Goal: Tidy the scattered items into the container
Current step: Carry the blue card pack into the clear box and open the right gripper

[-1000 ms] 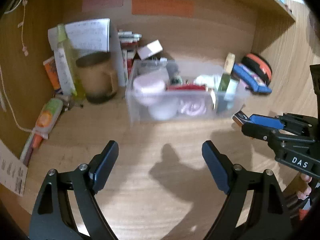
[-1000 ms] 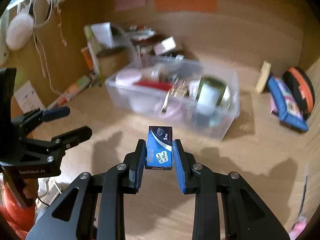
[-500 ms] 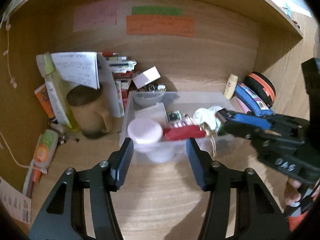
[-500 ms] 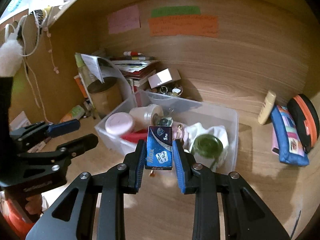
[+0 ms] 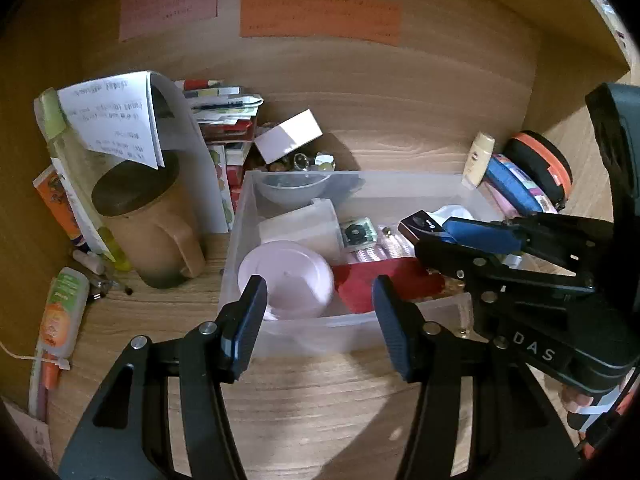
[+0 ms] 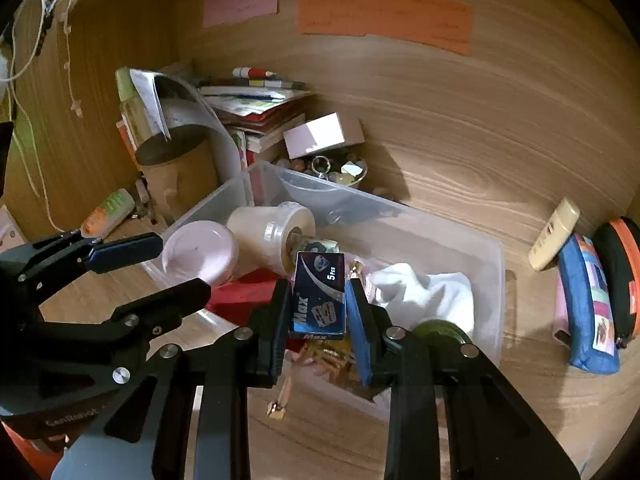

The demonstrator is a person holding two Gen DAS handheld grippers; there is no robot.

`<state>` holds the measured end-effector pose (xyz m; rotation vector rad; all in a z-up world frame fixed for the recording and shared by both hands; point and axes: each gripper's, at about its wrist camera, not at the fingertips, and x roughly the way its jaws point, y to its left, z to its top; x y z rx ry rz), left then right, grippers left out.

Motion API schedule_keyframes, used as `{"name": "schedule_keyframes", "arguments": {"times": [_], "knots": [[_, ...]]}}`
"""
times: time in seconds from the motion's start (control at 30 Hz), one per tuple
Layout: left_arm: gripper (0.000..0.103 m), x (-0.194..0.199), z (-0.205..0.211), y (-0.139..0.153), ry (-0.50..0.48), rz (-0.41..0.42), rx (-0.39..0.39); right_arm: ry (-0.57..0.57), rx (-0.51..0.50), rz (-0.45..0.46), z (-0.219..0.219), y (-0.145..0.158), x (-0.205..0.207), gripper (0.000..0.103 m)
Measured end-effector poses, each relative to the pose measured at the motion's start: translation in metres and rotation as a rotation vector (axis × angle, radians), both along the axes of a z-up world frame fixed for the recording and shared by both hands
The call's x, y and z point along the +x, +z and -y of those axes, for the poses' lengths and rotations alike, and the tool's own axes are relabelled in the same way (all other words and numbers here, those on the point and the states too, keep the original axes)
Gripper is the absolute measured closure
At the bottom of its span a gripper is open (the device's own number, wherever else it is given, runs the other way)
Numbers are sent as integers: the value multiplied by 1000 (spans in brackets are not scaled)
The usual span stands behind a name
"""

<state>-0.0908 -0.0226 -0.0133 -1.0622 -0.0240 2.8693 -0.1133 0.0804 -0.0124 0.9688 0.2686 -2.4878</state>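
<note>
A clear plastic bin (image 5: 248,208) (image 6: 486,252) sits on the wooden desk, holding a pink-lidded jar (image 5: 286,276) (image 6: 200,254), a red item (image 5: 384,280), a white cloth (image 6: 424,292) and other small things. My right gripper (image 6: 318,300) is shut on a small blue "Max" box (image 6: 319,296) and holds it above the bin's middle; the box also shows in the left wrist view (image 5: 420,224). My left gripper (image 5: 318,320) is open and empty at the bin's front wall.
A brown mug (image 5: 148,224), papers and stacked books (image 5: 224,120) stand left of the bin. A tube (image 5: 60,312) lies at far left. A cream tube (image 6: 554,234), blue pouch (image 6: 586,300) and black-orange case (image 6: 620,280) lie to the right. A white box (image 6: 324,134) is behind.
Both grippers have moved forward toward the bin. The right gripper now holds the blue box over the bin's contents. The left gripper's jaws have narrowed since a second ago.
</note>
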Motion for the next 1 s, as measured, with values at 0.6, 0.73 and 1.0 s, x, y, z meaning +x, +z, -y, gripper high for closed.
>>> {"name": "schedule_keyframes", "arguments": {"times": [0.6,0.73,1.0], "knots": [[39,-3,14,1,21,-1,16,-15,19,-35,1,4,1,67],[37,5,13,3,18,-12,15,-34,11,-68,-8,13,9,62],[30,22,6,4,19,-22,-17,-45,-3,-80,-19,22,21,56]]}}
